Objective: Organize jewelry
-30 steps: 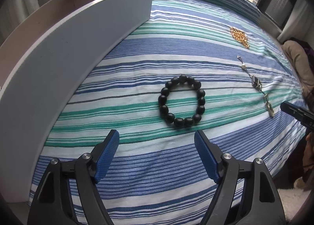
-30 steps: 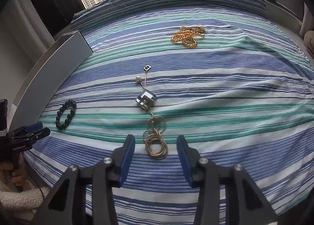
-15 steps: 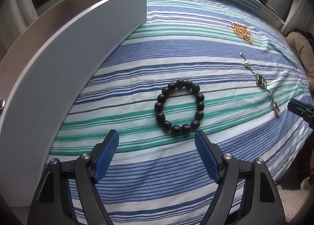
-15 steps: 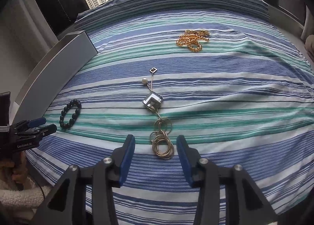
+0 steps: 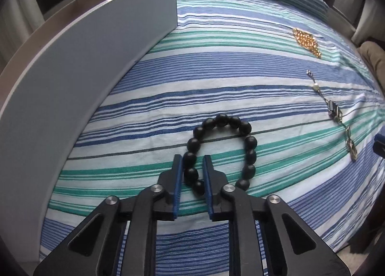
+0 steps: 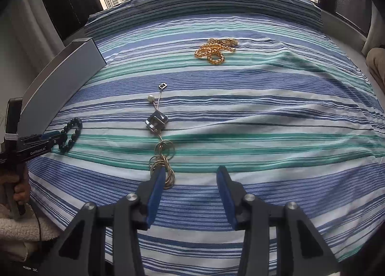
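The left gripper [image 5: 191, 170] pinches the near-left arc of the round black bead bracelet [image 5: 222, 153], lying flat on the striped bedspread [image 5: 216, 88]. The right gripper [image 6: 191, 180] hangs spread over the ring-linked necklace [image 6: 160, 131], which runs lengthwise away. Beyond lies a heaped gold chain [image 6: 215, 50].

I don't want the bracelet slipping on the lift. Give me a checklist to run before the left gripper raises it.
1. Left gripper closed on the black round-bead bracelet: ok, beads sit between its blue pads.
2. Grip firm enough: cannot tell.
3. Rest of the loop free of other jewellery: ok, it lies alone on the striped bedsheet.
4. Grey open box reachable beside it: ok.
5. Right gripper out of the way: ok, open over the ring end of the long pendant chain.
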Tool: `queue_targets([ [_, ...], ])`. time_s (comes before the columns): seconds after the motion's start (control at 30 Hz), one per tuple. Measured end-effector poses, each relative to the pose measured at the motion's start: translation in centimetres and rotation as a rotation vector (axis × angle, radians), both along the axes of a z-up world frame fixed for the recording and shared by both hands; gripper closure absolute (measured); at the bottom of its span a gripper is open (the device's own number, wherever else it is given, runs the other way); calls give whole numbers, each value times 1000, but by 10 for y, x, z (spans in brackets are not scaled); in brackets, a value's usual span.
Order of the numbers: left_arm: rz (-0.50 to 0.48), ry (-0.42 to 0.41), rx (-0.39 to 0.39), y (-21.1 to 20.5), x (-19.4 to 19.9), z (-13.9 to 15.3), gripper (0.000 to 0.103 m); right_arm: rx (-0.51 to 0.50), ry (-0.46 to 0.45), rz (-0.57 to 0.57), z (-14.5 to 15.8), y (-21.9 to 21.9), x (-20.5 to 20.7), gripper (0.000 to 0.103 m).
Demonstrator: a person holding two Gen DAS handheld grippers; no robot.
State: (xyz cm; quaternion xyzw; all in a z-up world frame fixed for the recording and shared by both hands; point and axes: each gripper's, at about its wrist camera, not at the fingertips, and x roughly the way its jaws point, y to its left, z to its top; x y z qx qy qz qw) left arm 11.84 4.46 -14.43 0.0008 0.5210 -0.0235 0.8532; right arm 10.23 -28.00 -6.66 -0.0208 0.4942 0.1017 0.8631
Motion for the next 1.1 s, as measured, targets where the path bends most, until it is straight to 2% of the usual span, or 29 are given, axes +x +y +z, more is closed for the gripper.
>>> queue_targets([
  [0.07, -8, 3, -12, -2, 0, 1, 94, -12, 21, 47, -7, 8, 3, 58],
  [0.2, 11, 20, -111, 7, -2, 4, 94, -16, 34, 124, -22, 32, 8, 58],
  [0.3, 16, 13, -143, 11, -8, 13, 94, -83, 24, 157, -37, 47, 16, 58],
  [0.37, 16, -1, -153, 13, -13, 22, 94, -121, 2, 160, -38, 52, 15, 83],
  [0.4, 14, -9, -158, 14, -15, 28, 94, -123, 9, 154, -37, 51, 16, 84],
  [0.47, 10, -25, -170, 18, -18, 40, 94, -49, 43, 141, -32, 43, 17, 85],
  [0.63, -1, -81, -194, 29, -27, 77, 94, 95, 5, 103, 13, 27, 11, 85],
  [0.83, 16, -140, -231, 50, -36, 120, 94, 227, -28, 141, 72, 31, 16, 85],
  [0.97, 57, -190, -254, 79, -48, 151, 94, 296, -37, 207, 104, 54, 23, 85],
  [1.1, 145, -248, -250, 126, -59, 184, 94, 363, -67, 320, 139, 101, 33, 85],
])
